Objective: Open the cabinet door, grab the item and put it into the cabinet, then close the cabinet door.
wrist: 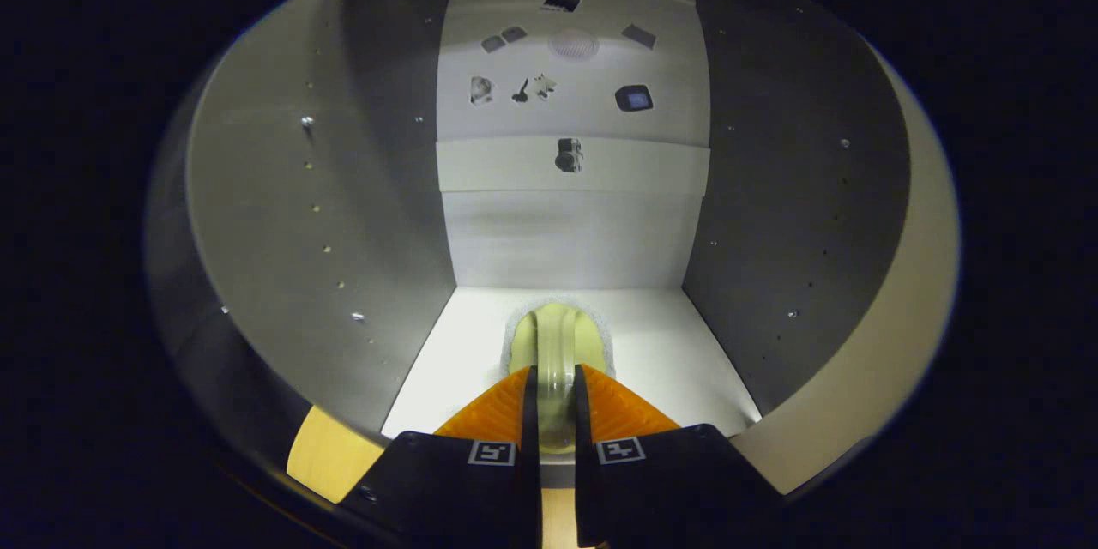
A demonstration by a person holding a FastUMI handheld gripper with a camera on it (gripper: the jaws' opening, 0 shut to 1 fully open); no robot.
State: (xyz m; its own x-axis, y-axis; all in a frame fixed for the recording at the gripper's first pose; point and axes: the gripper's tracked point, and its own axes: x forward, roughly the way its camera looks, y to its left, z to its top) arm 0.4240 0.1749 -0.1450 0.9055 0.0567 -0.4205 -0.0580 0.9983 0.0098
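I look straight into the open white cabinet [652, 343]. My gripper [556, 377] reaches over the front edge of its floor, and both orange fingers [493, 412] press on a pale yellow-green cup [558, 339] by what looks like its handle. The cup rests on or just above the cabinet floor, reaching ahead of the fingertips toward the back wall. Whether its base touches the floor I cannot tell. The cabinet door lies outside what I see.
Grey side walls [360, 214] with rows of shelf-pin holes close in on both sides. The back wall [570, 240] carries a horizontal rail with a small fitting [568, 154] and several small cut-outs above. Light wood [330, 450] shows below the cabinet's front left corner.
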